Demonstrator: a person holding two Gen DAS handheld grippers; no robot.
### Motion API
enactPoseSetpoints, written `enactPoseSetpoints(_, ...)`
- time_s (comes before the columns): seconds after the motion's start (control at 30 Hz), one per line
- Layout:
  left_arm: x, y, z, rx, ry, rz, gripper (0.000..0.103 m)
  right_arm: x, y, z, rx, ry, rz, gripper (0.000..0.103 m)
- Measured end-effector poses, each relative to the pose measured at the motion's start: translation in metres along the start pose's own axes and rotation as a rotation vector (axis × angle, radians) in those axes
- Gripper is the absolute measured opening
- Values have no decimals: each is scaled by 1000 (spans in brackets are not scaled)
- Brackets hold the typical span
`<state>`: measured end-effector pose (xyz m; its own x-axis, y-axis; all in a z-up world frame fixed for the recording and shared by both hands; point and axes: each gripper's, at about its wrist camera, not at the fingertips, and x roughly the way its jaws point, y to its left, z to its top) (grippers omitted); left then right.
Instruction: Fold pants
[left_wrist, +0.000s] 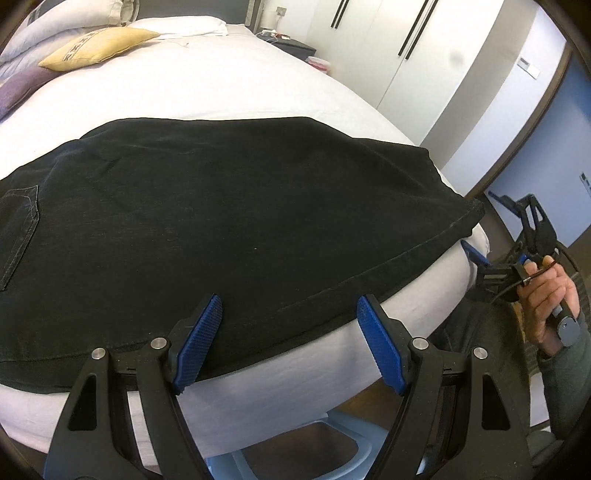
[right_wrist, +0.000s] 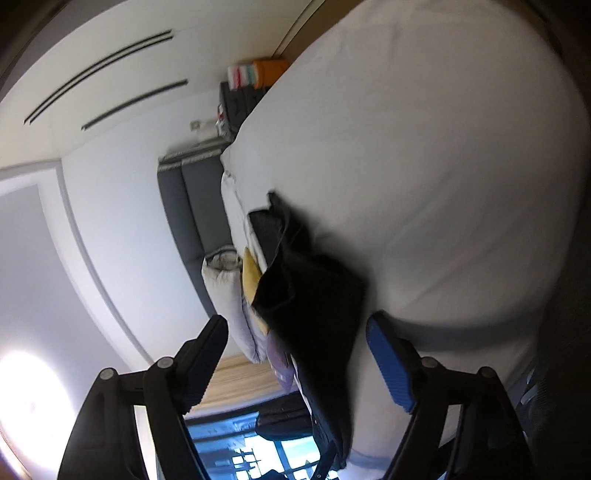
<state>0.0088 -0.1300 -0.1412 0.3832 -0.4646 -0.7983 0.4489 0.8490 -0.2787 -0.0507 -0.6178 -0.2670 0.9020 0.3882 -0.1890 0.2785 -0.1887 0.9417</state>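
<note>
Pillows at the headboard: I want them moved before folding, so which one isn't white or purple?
The yellow cushion, lying between the white pillows and purple one.

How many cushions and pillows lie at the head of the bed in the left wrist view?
4 visible: a yellow cushion, a purple cushion nearer the camera, a pale pillow behind them, a white pillow to the right. Others may sit beyond the frame.

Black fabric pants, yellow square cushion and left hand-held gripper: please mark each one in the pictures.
Black fabric pants (left_wrist: 229, 206): left wrist view, middle of the spread cloth.
Yellow square cushion (left_wrist: 98, 46): left wrist view, centre of its top face.
Left hand-held gripper (left_wrist: 290, 308): left wrist view, midway between its open blue fingertips.
</note>
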Motion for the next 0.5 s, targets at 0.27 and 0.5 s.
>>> enactPoseSetpoints(0.27,0,0,-1,2,1,-2,75,23,-4,0,-33,20,9,77)
enactPoseSetpoints(0.5,2,-1,-1,5,5,2,75,19,-8,0,-73,11,-34,10)
